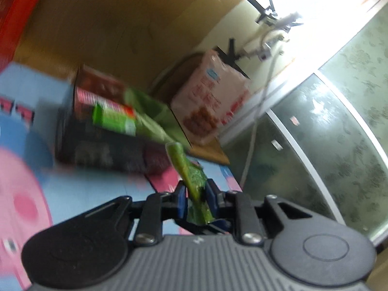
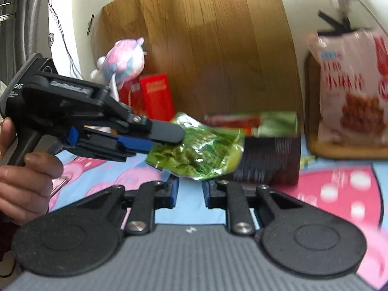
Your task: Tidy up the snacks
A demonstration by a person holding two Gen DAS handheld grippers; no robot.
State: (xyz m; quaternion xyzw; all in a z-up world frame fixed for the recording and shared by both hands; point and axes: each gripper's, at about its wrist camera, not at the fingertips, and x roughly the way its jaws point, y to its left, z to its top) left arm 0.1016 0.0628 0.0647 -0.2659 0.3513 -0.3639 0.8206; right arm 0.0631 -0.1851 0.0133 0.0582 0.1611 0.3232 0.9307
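**Green snack packet pinched in the left gripper, right gripper empty below it**

The left gripper (image 1: 196,195) is clenched on a crinkled green foil snack packet (image 2: 197,154): in its own view the blue pads squeeze one edge of the packet, which sticks up and away between them. From the right wrist view the same gripper (image 2: 167,134) reaches in from the left, a hand (image 2: 24,177) around its handle, and the packet hangs off its tip, clear of the surface. The right gripper (image 2: 190,192) sits just below and in front of the packet; nothing is between its blue pads, which stand apart with a gap (the packet's lower edge comes near them, not into them).

The surface is a blue cartoon-print mat (image 2: 339,194) with large pink figures. Along its far edge lie a dark box (image 2: 269,160) with flat red and green packets (image 2: 252,121) on top, and red boxes (image 2: 155,97) beside a pastel plush toy (image 2: 125,57). A tall pink snack bag (image 2: 349,89) stands at the far right corner on a wooden board. Behind everything rises a wooden panel (image 2: 206,48); patterned glass doors (image 1: 339,133) show to the right in the left wrist view.

Both views are motion-blurred, so print on the packets cannot be read.
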